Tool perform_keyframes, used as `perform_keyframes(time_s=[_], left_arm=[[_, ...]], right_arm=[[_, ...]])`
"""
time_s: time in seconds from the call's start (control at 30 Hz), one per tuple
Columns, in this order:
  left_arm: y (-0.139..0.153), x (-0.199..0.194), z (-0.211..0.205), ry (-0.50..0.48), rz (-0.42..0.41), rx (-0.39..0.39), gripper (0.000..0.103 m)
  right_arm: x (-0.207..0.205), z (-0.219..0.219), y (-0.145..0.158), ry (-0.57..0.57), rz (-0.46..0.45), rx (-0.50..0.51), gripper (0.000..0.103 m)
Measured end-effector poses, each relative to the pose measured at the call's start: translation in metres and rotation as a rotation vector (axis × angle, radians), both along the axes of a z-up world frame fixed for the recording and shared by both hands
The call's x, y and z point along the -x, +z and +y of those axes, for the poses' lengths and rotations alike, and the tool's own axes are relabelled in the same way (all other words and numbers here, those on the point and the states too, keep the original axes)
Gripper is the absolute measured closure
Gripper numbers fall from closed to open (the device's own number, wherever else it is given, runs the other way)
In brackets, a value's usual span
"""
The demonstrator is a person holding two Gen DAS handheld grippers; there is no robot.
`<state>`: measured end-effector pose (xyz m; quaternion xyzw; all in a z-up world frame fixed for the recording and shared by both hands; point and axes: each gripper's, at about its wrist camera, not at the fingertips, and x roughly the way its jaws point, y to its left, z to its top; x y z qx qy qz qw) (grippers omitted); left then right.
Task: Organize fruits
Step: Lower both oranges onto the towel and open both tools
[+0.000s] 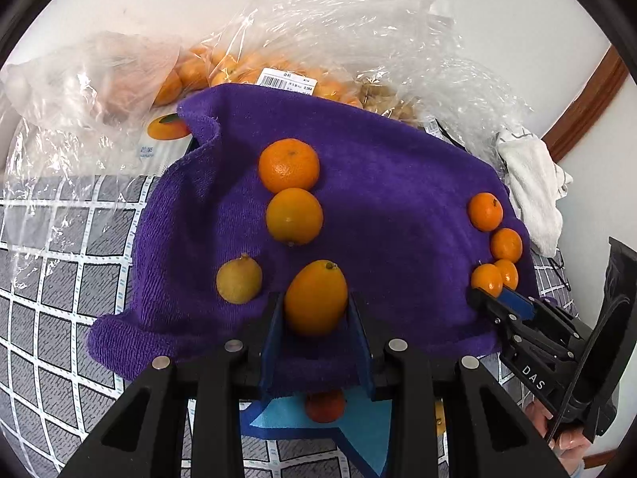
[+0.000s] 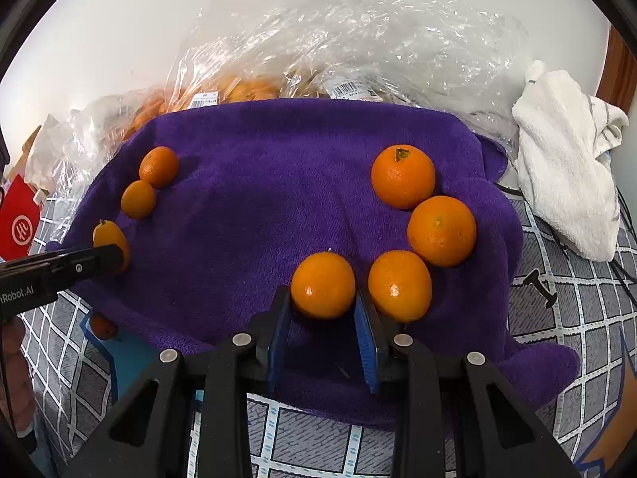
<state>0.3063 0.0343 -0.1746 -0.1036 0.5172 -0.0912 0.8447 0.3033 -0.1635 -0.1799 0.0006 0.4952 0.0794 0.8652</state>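
Left gripper [image 1: 316,310]: I bracket the oval orange kumquat [image 1: 315,298] at the near edge of the purple terry towel [image 1: 398,183], long axis pointing away, contact unclear | Right gripper [image 2: 322,310]: jaws flank round orange mandarin [image 2: 323,285], towel's near right; grip uncertain.

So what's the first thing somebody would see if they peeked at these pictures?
Probably the bright purple towel spread in the middle, dotted with orange fruits. Each gripper has one between its blue fingers: the left gripper around an egg-shaped orange fruit, the right gripper around a round orange fruit. Behind the towel sit crinkly plastic bags holding more fruit.
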Motion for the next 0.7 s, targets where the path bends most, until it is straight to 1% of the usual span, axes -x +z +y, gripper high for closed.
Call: perform_keyframes(time_s=[0.07,0.17,0.3,0.37,0.43,0.53,0.7], left_arm=[[0.000,-0.001,0.000,0.000,0.001,-0.003,0.072],[-0.001,-0.002,0.000,0.004,0.003,0.000,0.072],[-0.001,-0.005,-0.002,0.008,0.009,-0.001,0.071],[0.001,-0.004,-0.003,0.015,0.013,-0.016,0.070],[0.006,0.000,-0.003,0.020,0.012,-0.024,0.065],[0.022,0.012,-0.001,0.012,-0.026,-0.020,0.059],[0.049,0.037,0.010,0.036,-0.088,-0.039,0.059]], right_arm=[[0.001,0.001,0.002,-0.001,0.001,0.022,0.068],[0.006,0.001,0.009,0.009,-0.008,0.020,0.060],[0.019,0.000,0.024,0.015,-0.045,0.041,0.048],[0.025,-0.002,0.031,0.011,-0.060,0.046,0.048],[0.031,-0.005,0.039,-0.005,-0.079,0.057,0.048],[0.040,-0.009,0.053,-0.029,-0.117,0.063,0.048],[0.056,-0.012,0.080,-0.058,-0.177,0.076,0.048]])
